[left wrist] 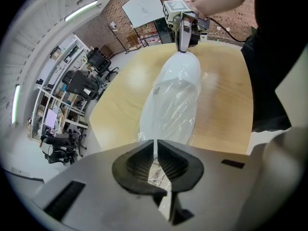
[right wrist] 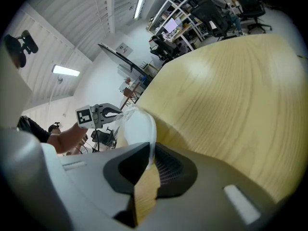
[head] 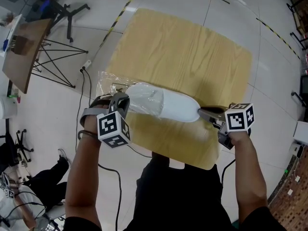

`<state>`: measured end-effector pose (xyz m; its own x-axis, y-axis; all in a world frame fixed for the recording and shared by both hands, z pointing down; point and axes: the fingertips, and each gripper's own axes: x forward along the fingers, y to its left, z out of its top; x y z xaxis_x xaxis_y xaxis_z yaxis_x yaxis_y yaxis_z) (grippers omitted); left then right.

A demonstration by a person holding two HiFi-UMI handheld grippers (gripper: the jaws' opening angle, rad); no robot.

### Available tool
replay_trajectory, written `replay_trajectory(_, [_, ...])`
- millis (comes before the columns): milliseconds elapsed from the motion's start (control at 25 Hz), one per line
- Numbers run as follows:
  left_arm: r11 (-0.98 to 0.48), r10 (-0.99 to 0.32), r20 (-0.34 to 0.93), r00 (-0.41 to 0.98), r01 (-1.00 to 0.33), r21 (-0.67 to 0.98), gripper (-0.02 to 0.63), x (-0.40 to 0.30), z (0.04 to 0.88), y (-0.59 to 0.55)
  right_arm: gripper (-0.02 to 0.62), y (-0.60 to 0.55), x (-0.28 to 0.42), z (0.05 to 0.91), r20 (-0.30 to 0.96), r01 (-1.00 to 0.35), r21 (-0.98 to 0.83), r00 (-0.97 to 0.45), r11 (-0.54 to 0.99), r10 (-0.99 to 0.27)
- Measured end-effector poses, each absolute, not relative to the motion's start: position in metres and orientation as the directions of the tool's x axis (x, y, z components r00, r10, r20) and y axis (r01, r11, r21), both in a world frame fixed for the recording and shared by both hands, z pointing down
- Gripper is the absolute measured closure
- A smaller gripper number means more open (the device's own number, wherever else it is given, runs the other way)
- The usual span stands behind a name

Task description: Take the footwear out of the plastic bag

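Head view, read left to right.

- Far left, 9 o'clock of frame: a wooden board (head: 24, 52) on black wire legs, standing on the pale floor. A black cable (head: 84, 96) runs down the floor between it and the table.
- Table (head: 183, 52): light wood-grain top, rounded corners, bare over its far half.
- Left gripper (head: 122, 100): at the table's 8 o'clock edge, pointing steeply down. In the left gripper view the ribbed pads are almost together, with clear film pinched in the thin gap, so it is clamped on the plastic bag (head: 109, 82).
- The plastic bag is clear and crinkled. It lies on the near-left part of the top, its loose end toward 9 o'clock and its other end sleeved over part of the footwear.
- Footwear (head: 179, 109): white and smooth, lying across the near half of the table along the 9-to-3 line. The 9 o'clock half is inside the bag; the 3 o'clock end is bare.
- Right gripper (head: 203, 112): at the table's 4 o'clock edge, pointing toward 9 o'clock. In the right gripper view its jaws are closed on the thin white rim of the footwear's bare end.
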<state>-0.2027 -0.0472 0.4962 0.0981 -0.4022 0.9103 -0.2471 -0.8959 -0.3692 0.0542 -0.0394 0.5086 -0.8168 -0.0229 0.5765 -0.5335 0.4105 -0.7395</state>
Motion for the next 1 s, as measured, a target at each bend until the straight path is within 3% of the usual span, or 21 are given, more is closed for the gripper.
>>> replay_trajectory(760, [-0.842, -0.431, 0.902, -0.036, -0.342, -0.416, 0.598, -0.273, 0.492, -0.056, 0.554, -0.039, 0.057, 0.513, 0.606, -0.556, -0.718, -0.795, 0.419, -0.016])
replay_trajectory(840, [-0.847, -0.430, 0.902, 0.031, -0.359, -0.392, 0.596, -0.265, 0.489, -0.055, 0.554, -0.039, 0.058, 0.513, 0.606, -0.558, -0.718, -0.795, 0.416, -0.020])
replay_trajectory(1000, [-0.897, -0.387, 0.889, 0.244, -0.322, -0.302, 0.485, -0.213, 0.486, -0.046, 0.554, -0.040, 0.058, 0.513, 0.611, -0.565, -0.712, -0.791, 0.417, -0.026])
